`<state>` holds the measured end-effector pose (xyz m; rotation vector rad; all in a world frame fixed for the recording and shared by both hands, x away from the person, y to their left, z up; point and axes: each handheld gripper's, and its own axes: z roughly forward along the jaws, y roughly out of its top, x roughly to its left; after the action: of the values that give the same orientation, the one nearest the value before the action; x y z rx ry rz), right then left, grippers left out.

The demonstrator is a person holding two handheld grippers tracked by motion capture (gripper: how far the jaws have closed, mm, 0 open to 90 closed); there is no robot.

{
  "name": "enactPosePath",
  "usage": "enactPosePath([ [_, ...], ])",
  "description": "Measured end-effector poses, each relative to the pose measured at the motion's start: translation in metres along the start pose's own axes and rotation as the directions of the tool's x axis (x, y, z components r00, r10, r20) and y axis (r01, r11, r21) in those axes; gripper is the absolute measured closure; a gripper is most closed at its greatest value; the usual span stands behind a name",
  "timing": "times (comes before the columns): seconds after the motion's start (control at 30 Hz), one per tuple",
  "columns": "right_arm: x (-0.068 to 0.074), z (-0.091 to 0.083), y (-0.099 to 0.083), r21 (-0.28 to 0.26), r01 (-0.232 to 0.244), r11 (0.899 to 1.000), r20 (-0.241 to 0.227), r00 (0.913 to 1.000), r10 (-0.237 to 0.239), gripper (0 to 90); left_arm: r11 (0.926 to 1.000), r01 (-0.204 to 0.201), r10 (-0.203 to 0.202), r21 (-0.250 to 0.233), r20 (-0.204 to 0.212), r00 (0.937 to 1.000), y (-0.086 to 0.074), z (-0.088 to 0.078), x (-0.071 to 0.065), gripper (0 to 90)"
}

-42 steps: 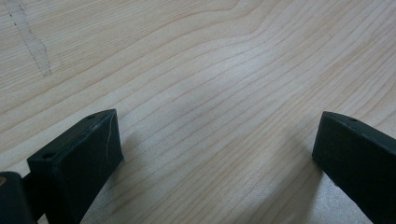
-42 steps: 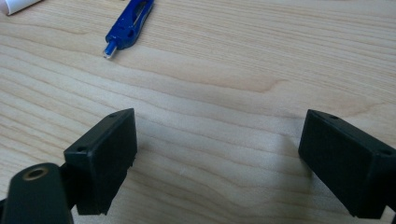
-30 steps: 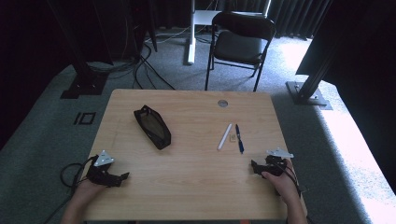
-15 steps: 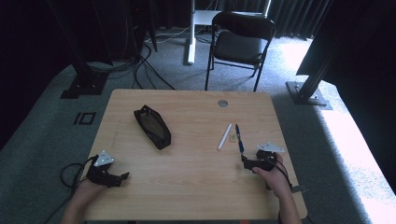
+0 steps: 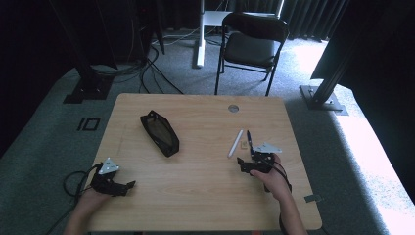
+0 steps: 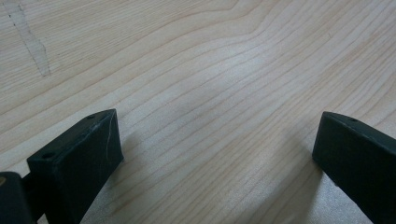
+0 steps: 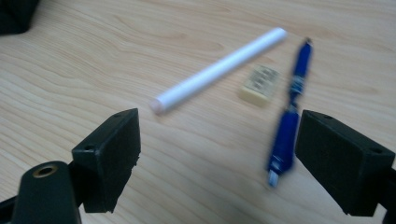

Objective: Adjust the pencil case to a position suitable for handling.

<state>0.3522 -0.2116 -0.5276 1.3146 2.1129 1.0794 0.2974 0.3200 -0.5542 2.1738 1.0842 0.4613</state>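
Blue pen (image 7: pixel 288 121): lying flat on the counter (image 5: pixel 205 196) toward its right edge, roughly halfway between far and near edges; in the right gripper view it is sitting just inside the right-hand jaw, not touched by it, and is showing slightly blurred.
White stick (image 7: pixel 219 69): lying flat just beside the pen on the side toward the counter's middle, slanting, one end pointing into the gap of the right gripper's jaws; whether it is a marker or chalk cannot be told.
Eraser (image 7: pixel 260 83): a small pale block resting between the white stick and the blue pen, touching neither.
Right gripper (image 7: pixel 219 154): hovering low over the counter just near-side of the pen, held by the person's right hand (image 5: pixel 272 179); jaws standing wide apart, holding nothing.
Black pouch (image 5: pixel 159 132): lying on the left half of the counter, toward the far edge, slanting, well apart from the pens.
Left gripper (image 6: pixel 215 154): sitting near the counter's near-left corner in the person's left hand (image 5: pixel 88 200); jaws spread wide over bare wood, gripping nothing.
Round grommet (image 5: pixel 233 108): set in the counter close to the far edge.
Folding chair (image 5: pixel 252 46): standing on the floor beyond the far edge.
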Motion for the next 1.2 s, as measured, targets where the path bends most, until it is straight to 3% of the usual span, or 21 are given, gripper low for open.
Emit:
enactPosePath([
  [0.13,0.015,0.008,0.007,0.005,0.036,0.999,-0.030,0.9989,-0.036,14.1,1.0000,-0.002,0.002,0.000,0.002,1.0000,0.000,0.000,0.000,1.6],
  [0.43,0.042,0.024,0.021,-0.009,0.064,0.998,-0.082,0.9946,-0.065,15.5,1.0000,-0.002,0.002,-0.001,0.003,1.0000,0.000,0.000,0.000,1.6],
  [1.2,0.112,0.059,0.044,-0.005,0.140,0.990,-0.213,0.9673,-0.138,17.2,1.0000,-0.003,0.003,0.000,0.003,1.0000,0.000,0.000,0.000,1.5],
])
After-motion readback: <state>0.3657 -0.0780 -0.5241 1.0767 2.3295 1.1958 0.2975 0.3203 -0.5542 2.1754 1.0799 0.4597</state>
